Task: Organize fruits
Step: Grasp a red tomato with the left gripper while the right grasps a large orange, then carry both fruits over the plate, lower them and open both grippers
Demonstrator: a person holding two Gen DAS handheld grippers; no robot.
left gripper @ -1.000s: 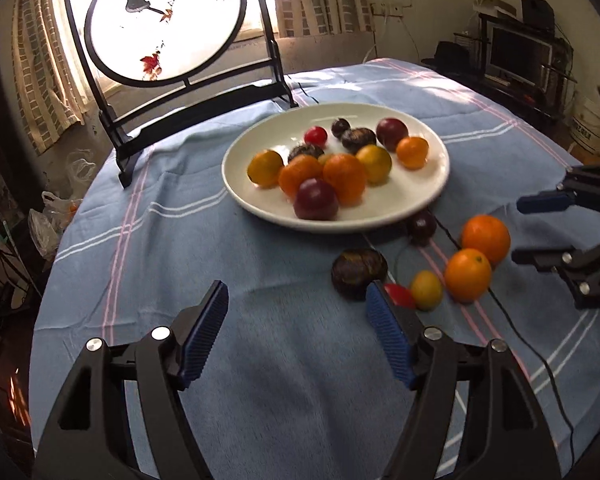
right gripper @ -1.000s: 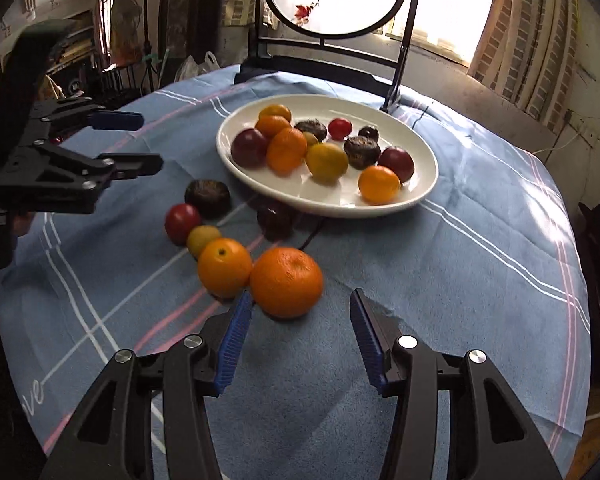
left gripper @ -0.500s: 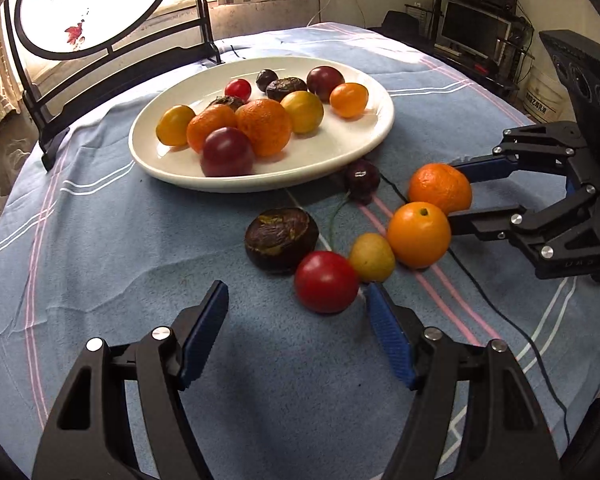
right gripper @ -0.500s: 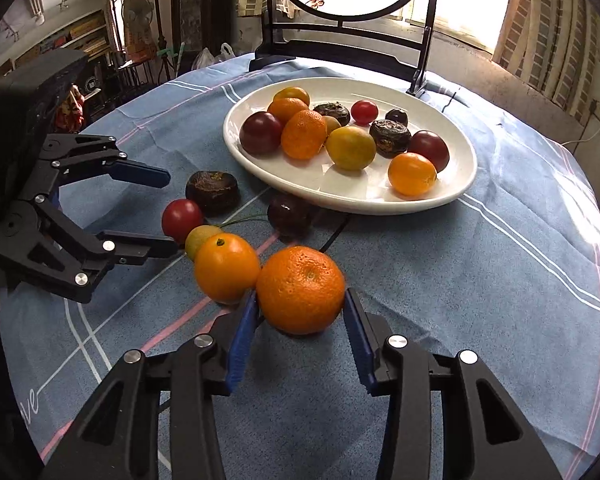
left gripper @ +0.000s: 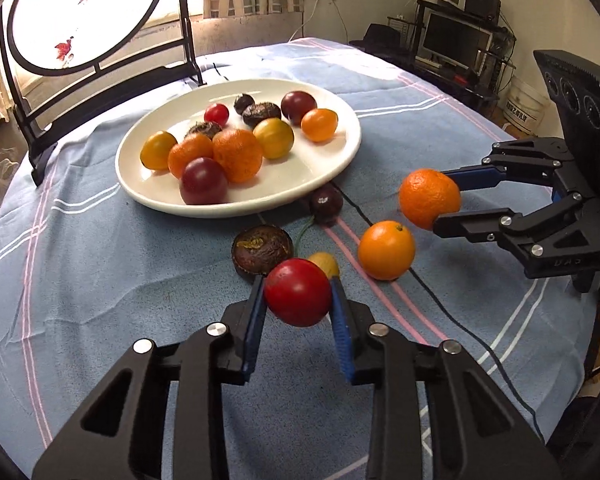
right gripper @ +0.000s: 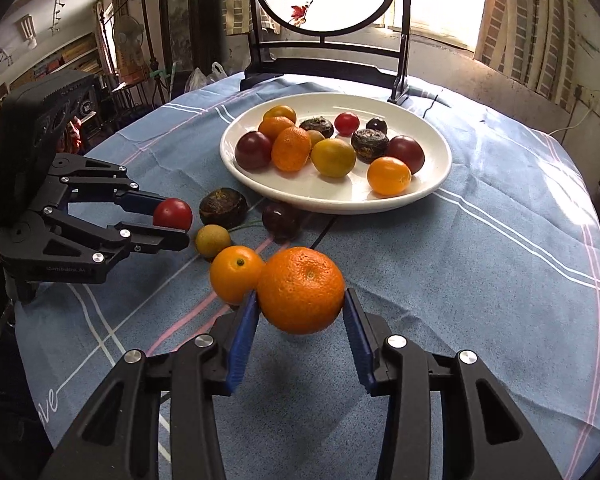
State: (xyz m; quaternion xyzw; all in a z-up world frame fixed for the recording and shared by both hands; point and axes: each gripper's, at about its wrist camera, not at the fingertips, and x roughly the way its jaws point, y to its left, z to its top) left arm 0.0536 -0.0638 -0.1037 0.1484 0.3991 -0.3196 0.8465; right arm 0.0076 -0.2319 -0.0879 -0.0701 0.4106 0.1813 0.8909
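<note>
My left gripper [left gripper: 298,286] is closing on a red tomato [left gripper: 298,292], its blue pads touching both sides; the right wrist view shows the same tomato [right gripper: 173,214] between those fingers. Held a little above the cloth, a rough orange mandarin [right gripper: 301,290] sits in my right gripper [right gripper: 301,298], which is shut on it. A white plate [left gripper: 236,208] behind holds several fruits. Loose on the cloth lie a smooth orange [left gripper: 386,250], a small yellow fruit [left gripper: 324,264], a wrinkled brown fruit [left gripper: 262,250] and a dark purple one [left gripper: 326,202].
A round painted screen on a black stand [left gripper: 100,64] rises behind the plate. A thin black cable [left gripper: 440,300] runs across the blue striped tablecloth [left gripper: 100,280]. The round table drops off on all sides, with shelves and a monitor [left gripper: 456,44] beyond.
The left gripper moved up to the red tomato and its jaws came in onto it. The right gripper closed on the mandarin and lifted it slightly off the cloth.
</note>
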